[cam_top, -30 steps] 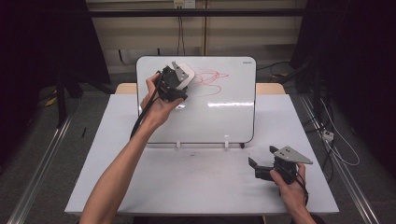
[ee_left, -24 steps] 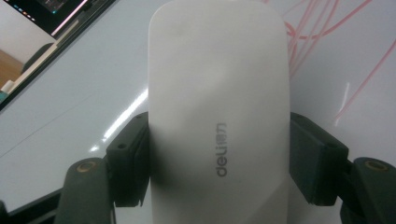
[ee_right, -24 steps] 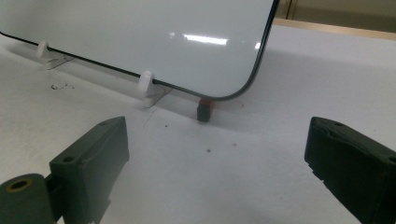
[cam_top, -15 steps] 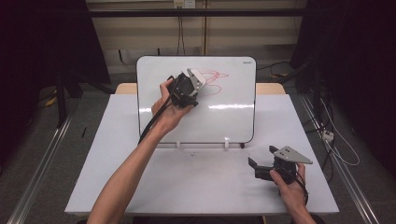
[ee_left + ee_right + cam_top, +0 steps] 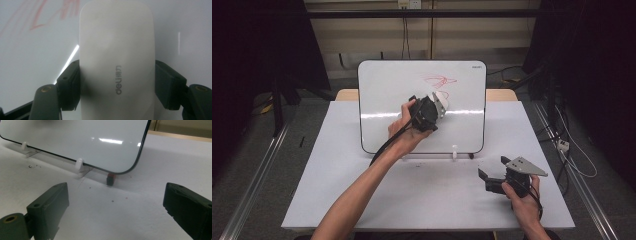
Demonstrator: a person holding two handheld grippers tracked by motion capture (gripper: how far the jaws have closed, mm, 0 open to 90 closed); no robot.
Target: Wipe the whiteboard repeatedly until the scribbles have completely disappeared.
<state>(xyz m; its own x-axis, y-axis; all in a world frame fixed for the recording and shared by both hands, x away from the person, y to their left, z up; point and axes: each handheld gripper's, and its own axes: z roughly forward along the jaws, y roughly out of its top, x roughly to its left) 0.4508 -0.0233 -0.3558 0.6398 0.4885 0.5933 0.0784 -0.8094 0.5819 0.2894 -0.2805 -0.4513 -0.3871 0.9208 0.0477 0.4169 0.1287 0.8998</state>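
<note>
Left gripper [image 5: 438, 106]: we see it mid-frame in the high view, up against the whiteboard [image 5: 387, 95], its jaws clamped on the two long sides of a white eraser [image 5: 441, 98].
Eraser: in the left gripper view [image 5: 117, 57] it runs upright between the two black pads, both pressing its flanks; a grey "deli" print sits on its lower half.
Eraser on board: it lies over the board face just below the red scribble [image 5: 438, 80]; we cannot tell whether its underside presses the surface.
Red marks: in the left gripper view, faint red strokes [image 5: 37, 17] sit at upper left, beside the eraser's top end.
Right gripper [image 5: 492, 181]: low right in the high view, resting near the counter's [image 5: 337, 175] front edge, well apart from the board.
Right gripper state: in its own view the two jaws stand wide apart with bare counter [image 5: 120, 217] between them; nothing held.
Board edges: dark rounded rim; the lower right corner [image 5: 135, 167] is lifted off the counter on white feet [image 5: 79, 163].
Small item: a dark block with a red top [image 5: 110, 179] stands on the counter under that corner; in the high view it is only a dark speck at the bottom edge.
Open room: bare counter at lower left and lower middle of the high view, between forearm and right gripper; bare board left of the eraser.
Counter edges: floor drops away on both sides; cables trail at right.
</note>
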